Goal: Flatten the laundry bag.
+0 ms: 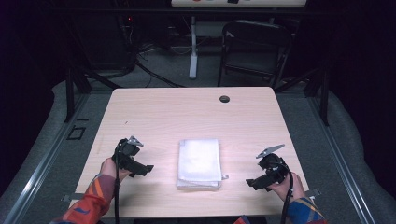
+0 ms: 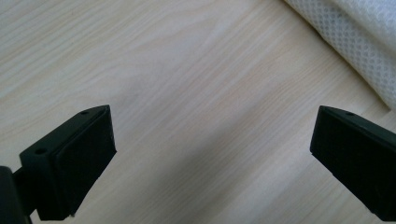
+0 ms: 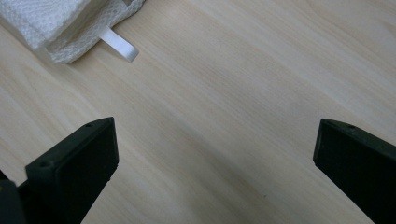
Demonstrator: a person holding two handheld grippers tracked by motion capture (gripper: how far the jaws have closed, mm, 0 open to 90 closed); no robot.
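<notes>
Folded white cloth (image 1: 199, 163) lies flat near the front middle of the table (image 1: 243, 121). Left gripper (image 1: 145, 170) and right gripper (image 1: 252, 183) hover on either side of it, jaws spread wide, holding nothing.

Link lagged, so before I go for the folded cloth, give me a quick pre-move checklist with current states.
1. Left gripper open, nothing between jaws: ok.
2. Right gripper open, nothing between jaws: ok.
3. Cloth lies folded flat on the table, between both grippers: ok.
4. Grippers apart from the cloth, not touching it: ok.
5. Loop tag sticks out at the cloth's corner on the right gripper's side, free to catch: ok.
6. Small dark disc near the far edge, away from the work: ok.
7. How many layers the fold has: cannot tell.
</notes>
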